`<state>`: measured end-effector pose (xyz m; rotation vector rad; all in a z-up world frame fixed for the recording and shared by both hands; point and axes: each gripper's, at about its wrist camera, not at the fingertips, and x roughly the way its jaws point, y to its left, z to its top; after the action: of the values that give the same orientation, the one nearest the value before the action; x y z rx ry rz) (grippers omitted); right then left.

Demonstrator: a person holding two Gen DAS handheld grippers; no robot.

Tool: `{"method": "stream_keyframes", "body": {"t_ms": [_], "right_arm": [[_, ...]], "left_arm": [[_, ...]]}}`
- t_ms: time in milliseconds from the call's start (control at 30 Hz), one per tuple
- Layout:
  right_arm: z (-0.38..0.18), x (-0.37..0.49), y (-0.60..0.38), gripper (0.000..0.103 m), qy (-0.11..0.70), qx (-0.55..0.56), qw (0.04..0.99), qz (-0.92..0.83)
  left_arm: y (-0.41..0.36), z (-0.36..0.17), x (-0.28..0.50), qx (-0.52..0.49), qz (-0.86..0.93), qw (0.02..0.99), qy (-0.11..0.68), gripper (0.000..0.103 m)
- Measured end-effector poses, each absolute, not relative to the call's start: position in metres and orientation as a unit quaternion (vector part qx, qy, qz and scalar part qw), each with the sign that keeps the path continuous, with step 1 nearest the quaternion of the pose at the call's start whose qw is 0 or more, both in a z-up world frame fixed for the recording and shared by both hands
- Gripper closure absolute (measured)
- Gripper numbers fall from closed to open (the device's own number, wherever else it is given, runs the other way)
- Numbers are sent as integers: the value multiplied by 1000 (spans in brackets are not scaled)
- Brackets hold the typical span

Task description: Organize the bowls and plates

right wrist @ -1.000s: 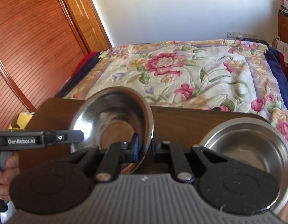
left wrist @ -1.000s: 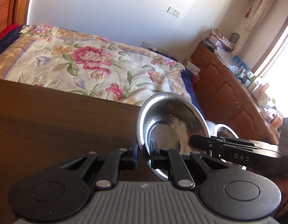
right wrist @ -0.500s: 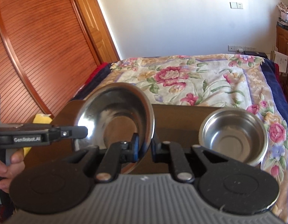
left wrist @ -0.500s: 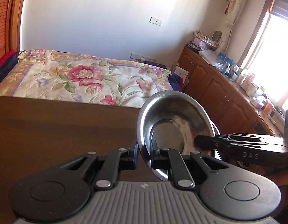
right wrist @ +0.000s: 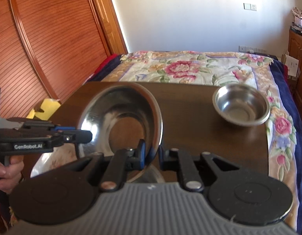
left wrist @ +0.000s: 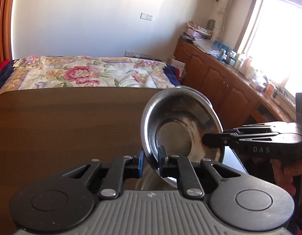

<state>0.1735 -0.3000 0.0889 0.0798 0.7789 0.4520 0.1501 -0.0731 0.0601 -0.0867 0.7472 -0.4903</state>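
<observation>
While both grippers clamped one tilted steel plate [left wrist: 180, 131] above the wooden table [right wrist: 199, 129], the left gripper [left wrist: 151, 161] pinched its rim at 6 o'clock, jaws just easing wider; the right gripper [right wrist: 151, 154] gripped likewise. A steel bowl [right wrist: 241, 105] sat at 2 o'clock.

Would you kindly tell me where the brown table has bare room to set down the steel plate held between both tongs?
The brown table is bare across its middle, between the held plate and the small steel bowl, and along the far edge by the floral bed. Its left stretch is bare too. The far right corner is taken by the bowl.
</observation>
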Motion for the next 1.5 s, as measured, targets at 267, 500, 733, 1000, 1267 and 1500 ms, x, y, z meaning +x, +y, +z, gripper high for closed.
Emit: {"method": "stream_keyframes", "body": {"t_ms": [267,500,733,1000,1267,1500], "right_arm": [[79,143,-300,87,389,37,895,216],[70,124,-300,87,398,27,891,217],[56,120,-291,86,407,1,889,209],[57,113,-290,84,400,-17,891,213],[62,107,-274,79,397,-88,885,226],[65,106,-267,77,398,-133,877,233]], "left_arm": [[-73,45,119,-18,-258,896,361,84],[-81,28,108,18,-263,892,366,83],[-90,12,101,59,-257,896,357,81],[-92,10,97,77,-263,896,348,80],[-88,11,98,70,-263,895,353,78],[-86,15,100,62,-265,892,360,77]]}}
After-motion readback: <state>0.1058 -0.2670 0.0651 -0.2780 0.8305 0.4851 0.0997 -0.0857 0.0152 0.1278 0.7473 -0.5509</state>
